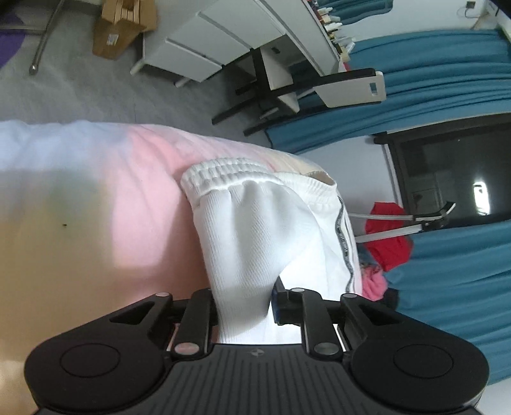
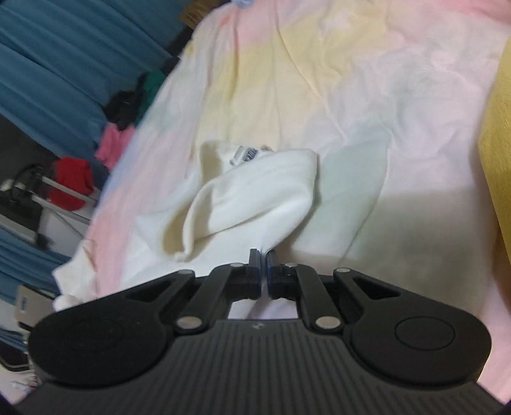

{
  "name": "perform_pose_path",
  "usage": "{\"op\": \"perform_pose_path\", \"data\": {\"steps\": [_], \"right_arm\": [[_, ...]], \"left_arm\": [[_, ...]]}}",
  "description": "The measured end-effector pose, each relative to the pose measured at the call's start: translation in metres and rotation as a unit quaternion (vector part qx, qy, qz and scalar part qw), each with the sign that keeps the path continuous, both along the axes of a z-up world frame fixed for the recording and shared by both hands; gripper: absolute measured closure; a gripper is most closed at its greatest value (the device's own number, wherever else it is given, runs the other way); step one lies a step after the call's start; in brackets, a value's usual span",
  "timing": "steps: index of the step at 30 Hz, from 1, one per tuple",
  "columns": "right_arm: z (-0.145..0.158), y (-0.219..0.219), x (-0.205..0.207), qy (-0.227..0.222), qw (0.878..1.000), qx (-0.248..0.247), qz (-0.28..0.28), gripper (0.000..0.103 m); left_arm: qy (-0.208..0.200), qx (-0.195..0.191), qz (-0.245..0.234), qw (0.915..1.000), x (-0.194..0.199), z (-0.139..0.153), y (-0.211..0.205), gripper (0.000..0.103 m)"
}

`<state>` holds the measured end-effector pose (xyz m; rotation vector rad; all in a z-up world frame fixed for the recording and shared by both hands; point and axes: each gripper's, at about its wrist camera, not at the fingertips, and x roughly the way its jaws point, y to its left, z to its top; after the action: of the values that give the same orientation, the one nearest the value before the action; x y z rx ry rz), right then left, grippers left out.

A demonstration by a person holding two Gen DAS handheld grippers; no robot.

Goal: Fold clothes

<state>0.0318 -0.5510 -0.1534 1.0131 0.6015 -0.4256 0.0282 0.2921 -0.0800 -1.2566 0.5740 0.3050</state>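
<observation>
The white shorts (image 1: 255,230) lay bunched on a bed sheet (image 1: 95,198) of pale pink, yellow and blue patches. Their gathered elastic waistband (image 1: 223,174) pointed away from the left camera, and a grey stripe (image 1: 343,236) ran down one side seam. In the right wrist view the same shorts (image 2: 249,191) rose from the sheet (image 2: 367,95) in a loose, twisted fold, with a small label (image 2: 244,154) showing near the far edge.

The left gripper (image 1: 244,306) held a thick wad of the white cloth between its fingers (image 1: 199,306); the cloth filled the gap, and the fingers stood a little apart around it, grasping the shorts. The right gripper (image 2: 262,255) had its fingers (image 2: 254,258) pinched almost together on a thin corner of the cloth, which stretched up and away from the tips.

Beyond the bed, teal curtains (image 1: 447,83) hung along the wall. A dark window (image 1: 453,172) sat between them. A red garment (image 1: 388,236) was draped on a metal rack (image 1: 392,226), with something pink (image 1: 373,281) just beside it. A white set of drawers (image 1: 204,41) and a cardboard box (image 1: 118,28) stood on the grey floor (image 1: 80,89). At the right edge of the right wrist view lay a yellow cloth (image 2: 498,159).
</observation>
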Motion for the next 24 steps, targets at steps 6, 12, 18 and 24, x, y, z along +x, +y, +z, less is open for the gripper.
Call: {"op": "perform_pose_path", "data": {"steps": [6,12,18,24], "right_arm": [[0.015,0.004,0.033,0.027,0.983,-0.174,0.055,0.037],[0.002,0.003,0.070,0.081,0.958,-0.250,0.110,0.032],[0.013,0.003,0.075,0.076,0.958,-0.259,0.091,0.093],[0.017,-0.017,0.031,0.045,0.970,-0.238,0.000,0.094]], "left_arm": [[0.036,0.029,-0.001,0.9989,0.010,-0.001,-0.014,0.062],[0.050,0.034,-0.003,0.9981,0.026,-0.009,-0.020,0.061],[0.048,0.033,-0.001,0.9983,0.030,-0.012,-0.021,0.061],[0.044,0.020,0.004,0.9988,0.029,-0.013,-0.017,0.061]]}}
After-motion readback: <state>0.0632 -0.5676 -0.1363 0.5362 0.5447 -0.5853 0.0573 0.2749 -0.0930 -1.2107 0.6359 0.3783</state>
